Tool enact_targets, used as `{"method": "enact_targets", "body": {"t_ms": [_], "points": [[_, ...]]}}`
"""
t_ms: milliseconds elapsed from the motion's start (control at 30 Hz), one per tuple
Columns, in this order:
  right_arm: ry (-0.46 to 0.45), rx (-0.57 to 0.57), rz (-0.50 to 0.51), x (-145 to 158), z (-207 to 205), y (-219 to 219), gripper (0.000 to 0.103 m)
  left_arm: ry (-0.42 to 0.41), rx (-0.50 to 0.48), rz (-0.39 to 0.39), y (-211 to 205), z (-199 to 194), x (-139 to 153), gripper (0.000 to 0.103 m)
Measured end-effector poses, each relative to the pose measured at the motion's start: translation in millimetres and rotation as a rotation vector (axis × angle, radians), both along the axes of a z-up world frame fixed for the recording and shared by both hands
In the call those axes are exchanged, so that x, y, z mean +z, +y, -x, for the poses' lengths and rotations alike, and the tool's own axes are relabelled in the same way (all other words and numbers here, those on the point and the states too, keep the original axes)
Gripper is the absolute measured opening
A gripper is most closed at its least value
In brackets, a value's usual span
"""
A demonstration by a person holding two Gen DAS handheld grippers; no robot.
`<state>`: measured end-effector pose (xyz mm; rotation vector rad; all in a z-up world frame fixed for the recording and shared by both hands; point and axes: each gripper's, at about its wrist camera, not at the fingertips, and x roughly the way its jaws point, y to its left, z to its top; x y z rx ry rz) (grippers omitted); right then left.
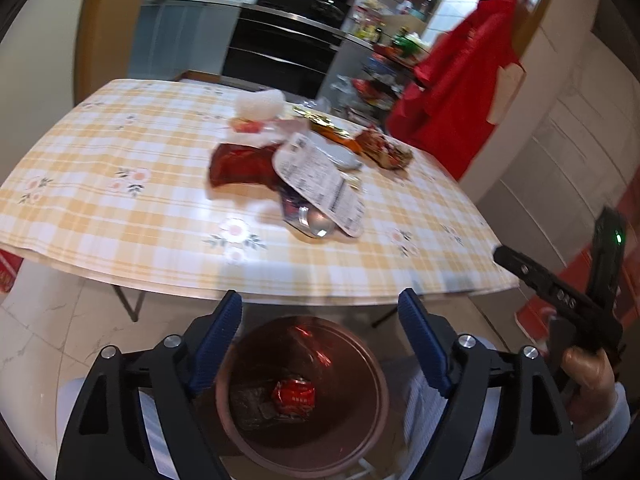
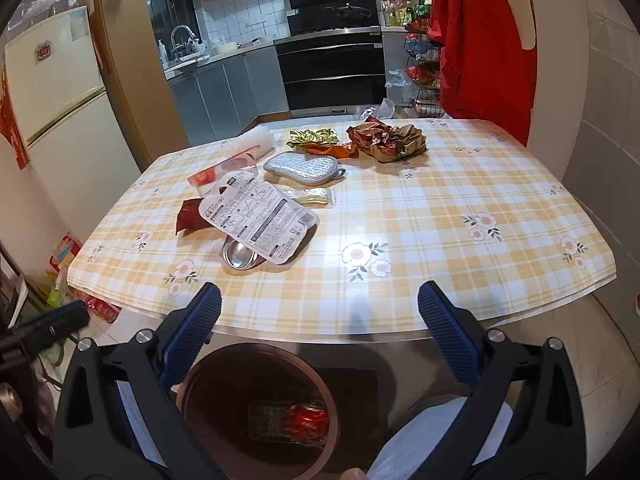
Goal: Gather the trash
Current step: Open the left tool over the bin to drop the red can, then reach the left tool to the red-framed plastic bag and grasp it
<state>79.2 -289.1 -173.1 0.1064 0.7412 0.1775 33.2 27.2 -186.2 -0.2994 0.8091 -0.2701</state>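
A brown trash bin (image 1: 302,396) stands on the floor in front of the table; it holds a crumpled red wrapper (image 1: 294,394) and dark plastic. It also shows in the right wrist view (image 2: 260,412). My left gripper (image 1: 320,312) is open and empty above the bin. My right gripper (image 2: 320,304) is open and empty above the bin's far rim. On the checked table (image 2: 440,208) lie a white printed package card (image 2: 256,216), a dark red wrapper (image 2: 188,216), a gold wrapper (image 2: 312,136) and a crumpled brown-red wrapper (image 2: 388,140).
A silver dish (image 2: 240,256) lies under the card. A grey sponge (image 2: 304,166), a white roll (image 2: 248,144) and a small clear packet (image 2: 316,196) also lie on the table. A red apron (image 2: 480,40) hangs at the right. A fridge (image 2: 52,80) stands at the left.
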Motion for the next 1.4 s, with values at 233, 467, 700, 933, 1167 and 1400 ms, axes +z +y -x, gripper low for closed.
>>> {"method": "enact_targets", "body": {"t_ms": [233, 467, 700, 933, 1167, 1400], "points": [[0.020, 0.011, 0.028, -9.4, -5.6, 1.7, 0.097, -0.007, 0.072, -0.036, 18.0, -9.0, 1.0, 0.084], [0.055, 0.003, 0.035, -23.9, -15.7, -1.5, 0.097, 0.000, 0.110, -0.079, 30.4, -23.1, -0.6, 0.091], [0.083, -0.008, 0.045, -35.7, -34.0, -7.7, 0.097, -0.014, 0.095, -0.133, 30.5, -49.5, 4.6, 0.091], [0.087, -0.015, 0.064, -38.5, -67.6, -18.7, 0.097, -0.037, 0.023, -0.162, 21.3, -109.4, 16.9, 0.091], [0.084, -0.013, 0.097, -36.9, -119.2, -33.8, 0.097, -0.018, -0.113, -0.227, -5.9, -212.8, 15.4, 0.073], [0.095, 0.000, 0.094, -36.0, -180.2, -50.4, 0.097, 0.061, -0.244, -0.284, -29.3, -310.3, -15.2, 0.055]]}}
